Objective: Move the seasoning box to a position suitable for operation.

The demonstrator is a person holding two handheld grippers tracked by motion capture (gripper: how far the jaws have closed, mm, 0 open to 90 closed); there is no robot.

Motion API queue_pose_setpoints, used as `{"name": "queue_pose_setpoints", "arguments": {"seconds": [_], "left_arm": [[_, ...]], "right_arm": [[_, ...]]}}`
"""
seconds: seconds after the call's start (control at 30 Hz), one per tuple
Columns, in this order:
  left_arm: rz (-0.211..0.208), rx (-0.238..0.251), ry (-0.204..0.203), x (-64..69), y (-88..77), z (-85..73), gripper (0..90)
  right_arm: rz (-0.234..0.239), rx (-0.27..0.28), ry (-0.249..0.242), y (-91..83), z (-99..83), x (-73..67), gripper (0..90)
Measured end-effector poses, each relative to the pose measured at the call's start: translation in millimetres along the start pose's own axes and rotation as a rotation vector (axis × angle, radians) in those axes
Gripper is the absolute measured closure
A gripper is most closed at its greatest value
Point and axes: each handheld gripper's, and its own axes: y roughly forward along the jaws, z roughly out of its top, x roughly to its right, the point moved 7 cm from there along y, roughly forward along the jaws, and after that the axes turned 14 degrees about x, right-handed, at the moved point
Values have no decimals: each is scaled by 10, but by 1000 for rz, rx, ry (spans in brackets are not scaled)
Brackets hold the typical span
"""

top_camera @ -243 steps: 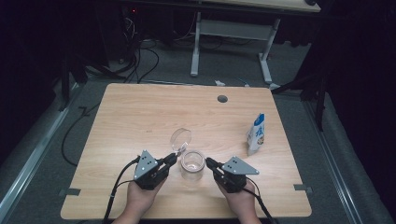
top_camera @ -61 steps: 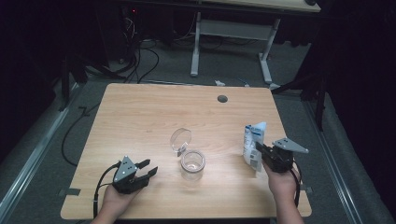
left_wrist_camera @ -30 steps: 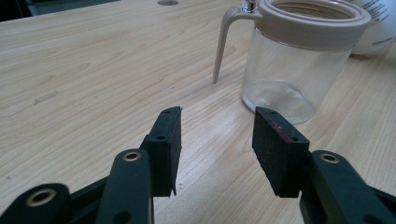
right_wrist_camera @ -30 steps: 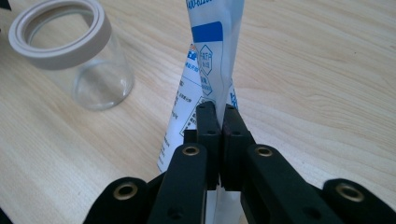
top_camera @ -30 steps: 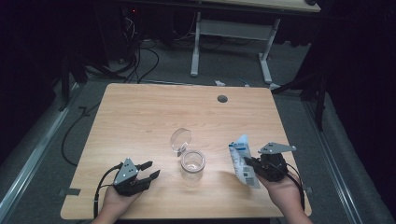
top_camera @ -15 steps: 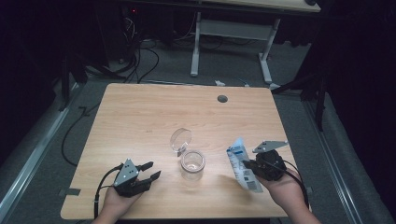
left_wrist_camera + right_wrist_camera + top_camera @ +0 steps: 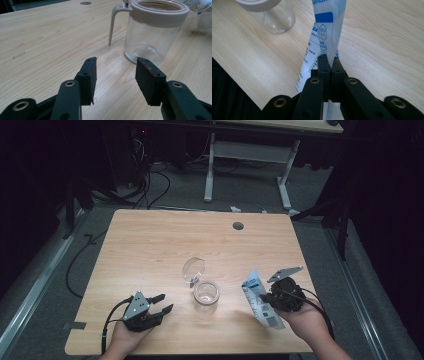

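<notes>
1. The right gripper (image 7: 268, 298) is clamped on a blue-and-white packet (image 7: 259, 299), its jaws pinched tight on the packet's edge; in the right gripper view the packet (image 7: 323, 40) rises straight out of the closed jaws.
2. The packet hangs tilted above the table (image 7: 150, 245), near the front right corner and just right of the glass jar (image 7: 206, 293), without touching it.
3. The jar stands upright at the middle of the table's front half, its hinged lid (image 7: 193, 269) thrown back and standing behind the mouth.
4. The left gripper (image 7: 162, 303) rests by the front left edge with its jaws apart and nothing between them; in its own view the jar (image 7: 152, 35) stands just ahead and to the right.
5. The far half of the table is bare wood up to a small round cable hole (image 7: 238, 226) near the back edge.
6. Bare wood also lies between the left gripper and the jar.
</notes>
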Motion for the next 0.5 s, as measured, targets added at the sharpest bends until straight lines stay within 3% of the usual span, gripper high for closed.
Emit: {"name": "queue_pose_setpoints", "arguments": {"seconds": [0.07,0.5], "left_arm": [[-2,-1,0,7,4,-3,517],[-18,0,9,52,12,-2,510]], "right_arm": [[1,-29,-10,6,0,-8,899],[26,-84,-20,-2,4,-45,900]]}}
